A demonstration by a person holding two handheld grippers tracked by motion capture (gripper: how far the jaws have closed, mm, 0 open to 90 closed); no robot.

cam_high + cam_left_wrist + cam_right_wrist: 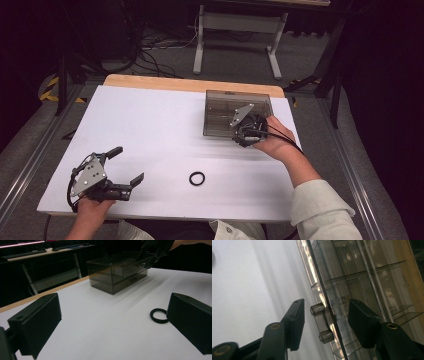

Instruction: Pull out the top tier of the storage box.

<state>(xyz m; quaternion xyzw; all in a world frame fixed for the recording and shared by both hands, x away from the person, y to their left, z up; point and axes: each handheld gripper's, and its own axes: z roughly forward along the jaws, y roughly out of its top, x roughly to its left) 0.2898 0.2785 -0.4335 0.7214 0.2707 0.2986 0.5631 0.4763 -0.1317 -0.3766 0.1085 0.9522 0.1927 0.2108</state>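
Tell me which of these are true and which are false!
1. The black ring lies on the white table. True.
2. The left hand-held gripper holds the ring. False: it is open, and the ring lies apart from it.
3. The right hand-held gripper is at the clear drawer box. True: its open jaws stand either side of a drawer knob.
4. The ring is inside the box. False: it lies on the table.

Open room: white table (150, 130) between left gripper (125, 165) and box.
Obstacles: smoky drawer box (220, 115) far right; black ring (197, 178) near front edge.
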